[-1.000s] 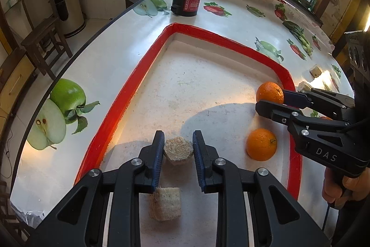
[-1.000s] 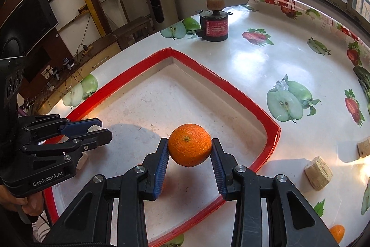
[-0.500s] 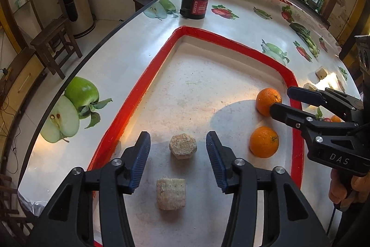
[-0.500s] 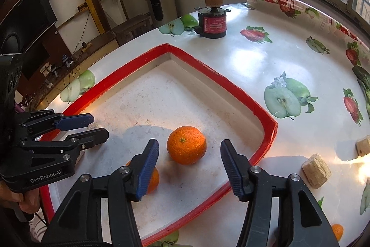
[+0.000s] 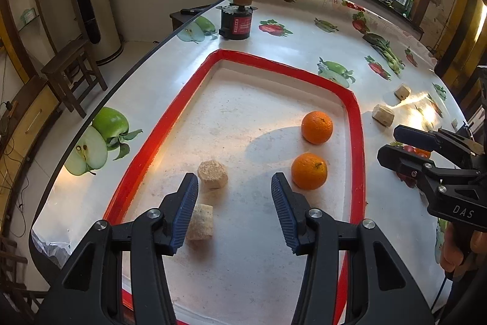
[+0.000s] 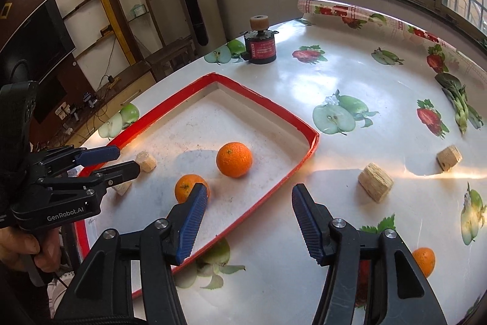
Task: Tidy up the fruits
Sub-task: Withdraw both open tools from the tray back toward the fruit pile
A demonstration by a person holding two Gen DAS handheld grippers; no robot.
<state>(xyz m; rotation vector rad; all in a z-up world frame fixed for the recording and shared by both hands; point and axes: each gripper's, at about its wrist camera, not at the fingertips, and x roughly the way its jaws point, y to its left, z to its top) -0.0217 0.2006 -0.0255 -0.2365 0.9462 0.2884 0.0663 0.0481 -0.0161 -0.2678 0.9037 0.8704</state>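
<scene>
Both hand-held grippers – left [image 5: 234, 206], right [image 6: 246, 221] – gape empty over the tray [image 5: 356, 124]; next, fetch the orange [image 6: 424, 261] on the table [image 6: 365, 75].

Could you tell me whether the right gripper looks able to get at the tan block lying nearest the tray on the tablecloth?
Probably yes. The right gripper is open and empty, and the tan block lies outside the red-rimmed tray, on bare cloth just ahead and to the right, with nothing between them.

Three oranges [image 6: 234, 159] (four blocks [image 6: 375, 181])
</scene>
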